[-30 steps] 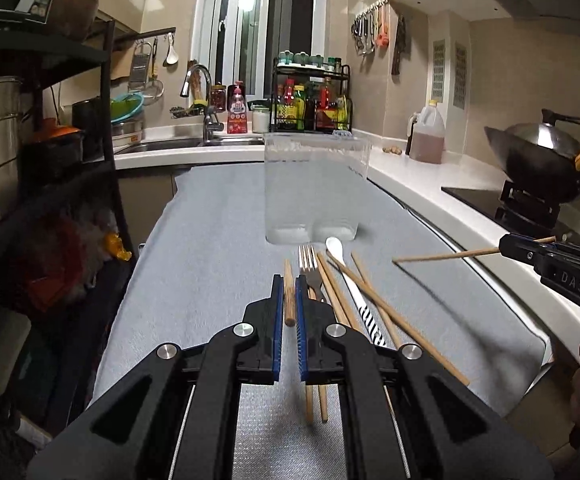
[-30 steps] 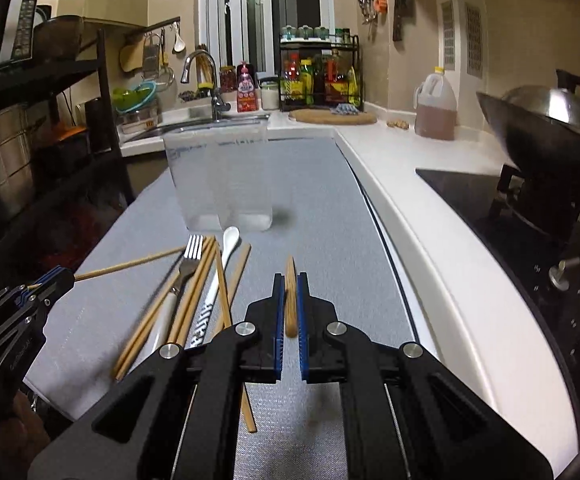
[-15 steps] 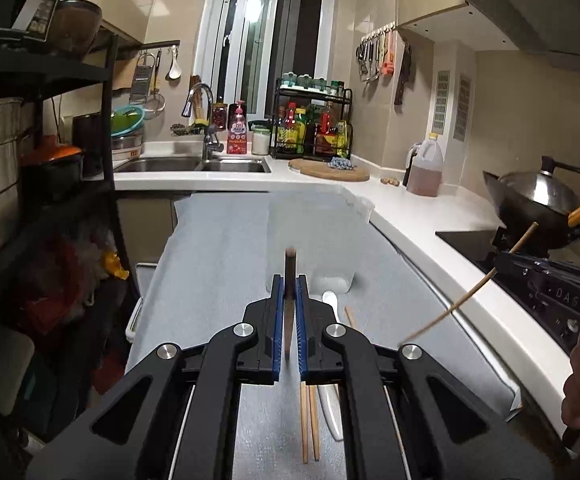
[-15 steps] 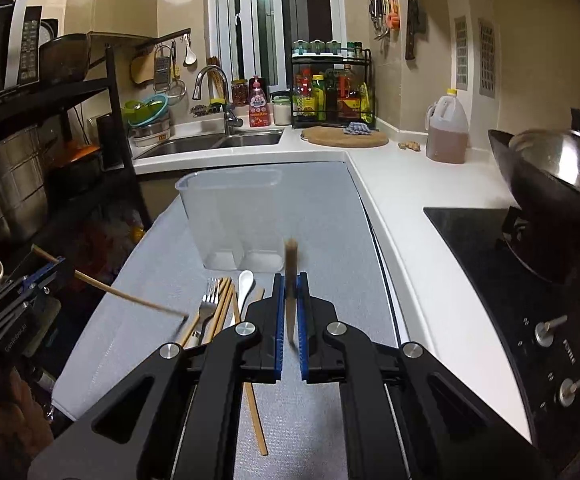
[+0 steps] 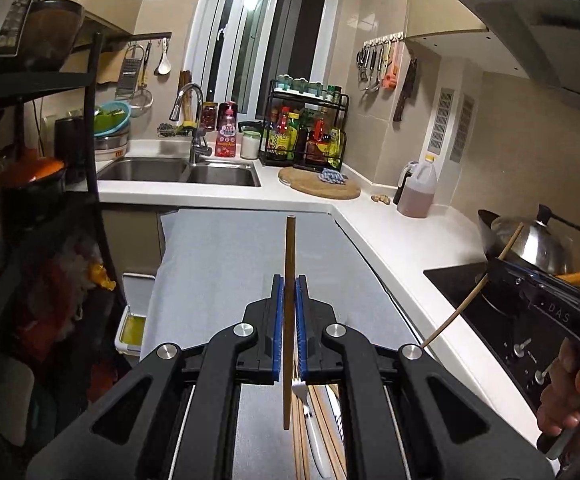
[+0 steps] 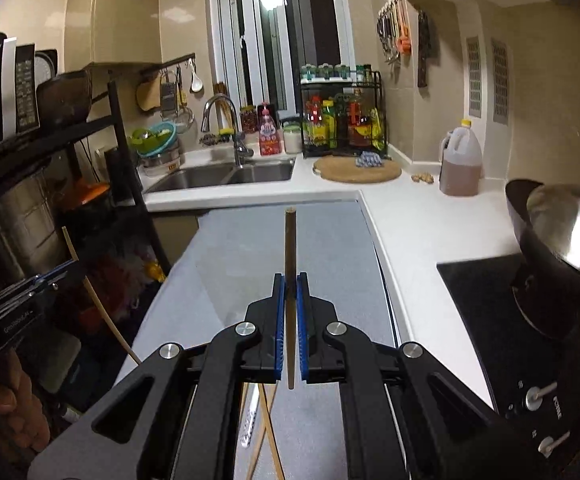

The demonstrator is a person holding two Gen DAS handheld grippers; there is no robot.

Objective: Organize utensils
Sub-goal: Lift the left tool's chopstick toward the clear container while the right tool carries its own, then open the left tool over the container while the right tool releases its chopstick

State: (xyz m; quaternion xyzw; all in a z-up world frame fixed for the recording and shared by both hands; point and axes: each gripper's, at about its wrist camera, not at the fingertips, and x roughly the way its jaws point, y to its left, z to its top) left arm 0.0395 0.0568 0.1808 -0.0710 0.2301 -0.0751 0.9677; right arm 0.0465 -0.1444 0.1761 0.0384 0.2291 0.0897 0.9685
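Observation:
My left gripper [image 5: 289, 286] is shut on a wooden chopstick [image 5: 289, 248] that stands nearly upright, high above the grey mat [image 5: 230, 264]. My right gripper [image 6: 289, 286] is shut on a second wooden chopstick [image 6: 290, 244], also held upright above the mat [image 6: 329, 248]. The right gripper also shows at the right of the left wrist view [image 5: 489, 272], with its chopstick [image 5: 465, 304] slanting down. Below the left gripper lie a fork [image 5: 301, 390], a spoon and more chopsticks [image 5: 323, 420]. The clear container is hidden below both views.
A white counter [image 5: 401, 240] runs along the mat's right side with an oil jug [image 5: 417, 192], a round cutting board [image 5: 319, 188] and a wok on the stove [image 5: 529, 240]. A sink [image 5: 178, 170] is at the back. A black shelf rack [image 5: 50, 200] stands left.
Both grippers have lifted their chopsticks off the mat and tipped them from flat to upright. The views have risen, and the clear container has dropped out of sight.

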